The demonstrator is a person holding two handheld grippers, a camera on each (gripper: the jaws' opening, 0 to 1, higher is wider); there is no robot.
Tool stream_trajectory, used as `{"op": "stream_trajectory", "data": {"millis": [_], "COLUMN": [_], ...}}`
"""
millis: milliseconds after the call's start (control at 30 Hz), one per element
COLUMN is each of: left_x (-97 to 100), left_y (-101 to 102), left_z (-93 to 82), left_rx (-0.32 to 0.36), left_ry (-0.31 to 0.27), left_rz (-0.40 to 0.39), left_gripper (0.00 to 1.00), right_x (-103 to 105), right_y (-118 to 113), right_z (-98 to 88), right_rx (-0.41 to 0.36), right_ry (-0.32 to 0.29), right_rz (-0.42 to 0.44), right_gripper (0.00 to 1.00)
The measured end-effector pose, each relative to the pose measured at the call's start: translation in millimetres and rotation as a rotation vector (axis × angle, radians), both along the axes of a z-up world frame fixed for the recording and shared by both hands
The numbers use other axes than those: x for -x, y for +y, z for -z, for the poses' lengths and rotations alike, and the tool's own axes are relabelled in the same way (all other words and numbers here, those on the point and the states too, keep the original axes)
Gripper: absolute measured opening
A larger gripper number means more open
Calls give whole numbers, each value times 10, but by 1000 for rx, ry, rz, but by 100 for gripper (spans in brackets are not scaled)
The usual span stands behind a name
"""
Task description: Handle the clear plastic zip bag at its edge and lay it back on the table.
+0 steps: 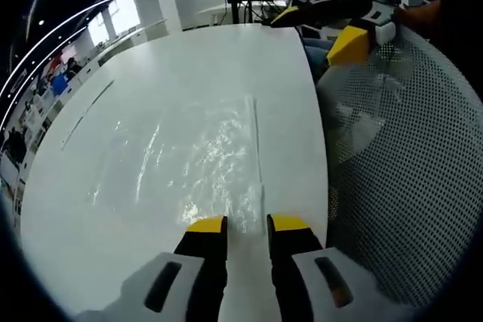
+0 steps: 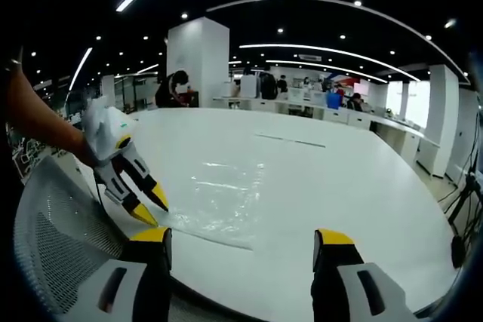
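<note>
While left gripper (image 1: 247, 224) gapes at bag (image 1: 204, 164) edge, right gripper (image 2: 243, 240) wide, empty

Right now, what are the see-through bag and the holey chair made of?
The zip bag looks like thin clear plastic: glossy, crinkled, the white table showing through. The chair back looks like pale plastic mesh, judging by its tiny regular holes.

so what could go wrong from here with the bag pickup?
The left hand-held gripper sits open at the zip bag's near edge, which lies flat on the table; the jaws may slide over the film and close on nothing. The bag is near the table's edge beside a mesh chair, so a nudge could push it off.
</note>
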State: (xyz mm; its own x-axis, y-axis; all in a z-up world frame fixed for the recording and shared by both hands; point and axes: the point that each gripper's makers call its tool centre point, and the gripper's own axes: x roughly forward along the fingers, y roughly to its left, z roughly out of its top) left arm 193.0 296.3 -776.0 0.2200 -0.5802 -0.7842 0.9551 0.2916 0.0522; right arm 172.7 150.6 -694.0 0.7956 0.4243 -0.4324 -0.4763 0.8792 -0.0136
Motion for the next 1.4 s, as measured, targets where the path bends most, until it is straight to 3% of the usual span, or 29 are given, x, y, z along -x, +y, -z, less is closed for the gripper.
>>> {"op": "stream_trajectory", "data": {"millis": [367,533,867,1200,1400], "left_x": [6,-26,-34,-24,-34], "left_y": [-8,2,-5,-35,-7], "left_z": [13,24,21,26,1], "left_rx": [17,18,37,-16,-44], "left_ry": [30,11,26,10,-5], "left_rz": [5,4,-11,35,46], "left_gripper": [15,1,0,0,0], "right_x": [-3,-2,-1,20,28], "right_y": [-11,-10,-3,-10,31], "right_z": [10,10,9,79,54], "right_rx": [-2,0,2,43,63], "right_ry": [-1,0,4,45,30], "right_rz": [3,4,2,-3,-34], "right_gripper": [75,75,75,77,79]}}
